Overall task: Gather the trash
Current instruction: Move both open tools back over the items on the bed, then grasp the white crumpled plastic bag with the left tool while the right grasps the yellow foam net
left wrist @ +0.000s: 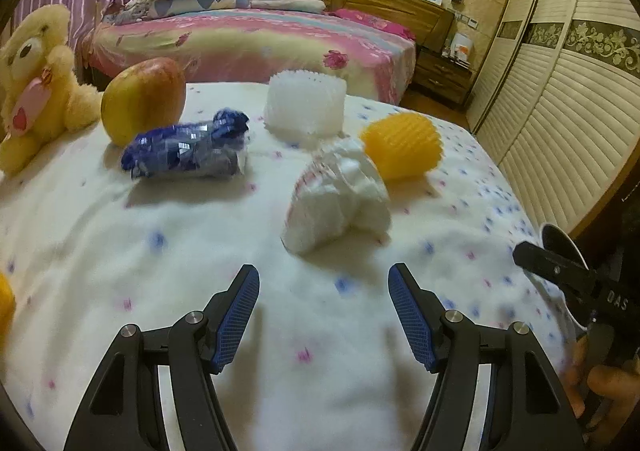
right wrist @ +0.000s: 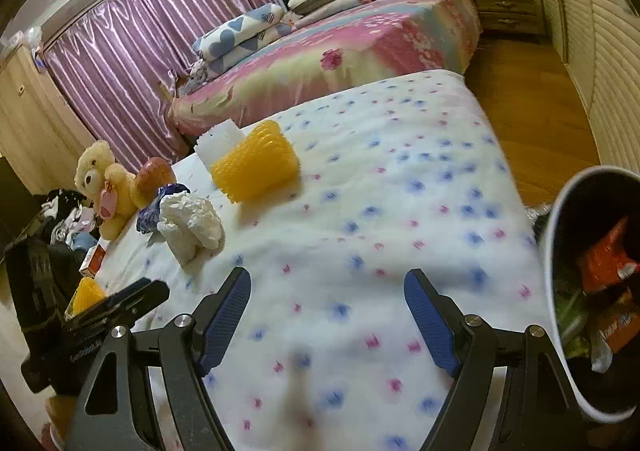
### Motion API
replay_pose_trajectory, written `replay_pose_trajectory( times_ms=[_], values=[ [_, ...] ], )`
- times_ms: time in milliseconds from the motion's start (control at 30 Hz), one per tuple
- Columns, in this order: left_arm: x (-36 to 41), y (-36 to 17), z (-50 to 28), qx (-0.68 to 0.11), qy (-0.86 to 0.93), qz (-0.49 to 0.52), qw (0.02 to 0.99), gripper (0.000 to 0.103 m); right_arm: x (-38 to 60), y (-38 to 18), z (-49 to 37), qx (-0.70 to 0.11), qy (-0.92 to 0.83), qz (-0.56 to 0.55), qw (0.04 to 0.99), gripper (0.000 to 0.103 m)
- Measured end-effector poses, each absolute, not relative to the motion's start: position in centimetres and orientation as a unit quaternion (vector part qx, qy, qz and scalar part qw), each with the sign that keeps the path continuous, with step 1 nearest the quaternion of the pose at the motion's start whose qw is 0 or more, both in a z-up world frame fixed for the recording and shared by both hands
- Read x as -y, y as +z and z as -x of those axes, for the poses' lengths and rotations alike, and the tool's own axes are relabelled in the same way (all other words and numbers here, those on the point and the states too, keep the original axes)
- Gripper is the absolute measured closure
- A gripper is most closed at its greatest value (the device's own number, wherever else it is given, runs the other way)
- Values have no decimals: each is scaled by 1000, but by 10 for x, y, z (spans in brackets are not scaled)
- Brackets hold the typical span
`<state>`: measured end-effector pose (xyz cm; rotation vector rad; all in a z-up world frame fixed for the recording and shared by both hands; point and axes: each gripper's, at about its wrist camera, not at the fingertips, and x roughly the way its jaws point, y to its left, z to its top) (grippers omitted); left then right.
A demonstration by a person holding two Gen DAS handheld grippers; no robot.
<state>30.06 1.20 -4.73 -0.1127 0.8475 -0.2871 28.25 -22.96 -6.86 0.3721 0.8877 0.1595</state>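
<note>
Right wrist view: wrappers were already seen in the bin (right wrist: 560, 251); crumpled tissue (right wrist: 192, 227), blue wrapper (left wrist: 188, 149) and foam nets (right wrist: 256, 163) remained uncollected. Both the left gripper (left wrist: 324, 315) and the right gripper (right wrist: 328, 315) were held wide, empty.

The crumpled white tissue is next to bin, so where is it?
Centre of the left wrist view: crumpled white tissue on the spotted blanket, beside the orange foam net.

White blanket (left wrist: 200, 251) dotted blue and pink. On it: teddy bear (left wrist: 36, 87), apple (left wrist: 144, 105), blue wrapper (left wrist: 188, 151), crumpled tissue (left wrist: 340, 199), white foam net (left wrist: 306, 107), yellow foam net (left wrist: 402, 145).
</note>
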Motion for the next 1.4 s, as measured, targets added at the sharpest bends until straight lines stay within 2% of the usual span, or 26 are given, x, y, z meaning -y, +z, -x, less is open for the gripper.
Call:
replay_pose_trajectory(
  times_ms=[267,300,367,867,900,933,1000,1033,1067,1167,1400],
  values=[
    [-2,-57,-344,-414,-144,24,898,39,220,-74,-313,-436,91,-177,877,22],
    [0,-57,-347,-411,-146,19,900,50,219,-74,-316,-436,93,-177,877,22],
    [2,-59,-351,-413,-162,17,896,78,216,-74,-324,-437,97,-177,876,22],
    [-40,-69,-342,-396,-129,100,904,80,173,-81,-395,-433,122,-149,880,24],
    [-39,-71,-343,-397,-130,99,903,80,171,-82,-398,-432,120,-146,882,30],
    [-38,-71,-344,-397,-132,98,903,80,169,-82,-401,-432,120,-143,882,44],
    [-37,-72,-346,-398,-136,97,902,80,166,-83,-405,-435,120,-134,882,51],
    [-37,-73,-347,-398,-138,96,902,80,165,-82,-404,-431,118,-130,885,75],
    [-36,-72,-345,-397,-138,95,902,80,165,-81,-402,-430,120,-127,886,85],
    [-35,-70,-342,-396,-138,89,903,80,167,-81,-393,-435,124,-127,883,89],
    [-24,-66,-329,-398,-157,94,899,80,186,-71,-354,-424,115,-138,888,89]
  ],
)
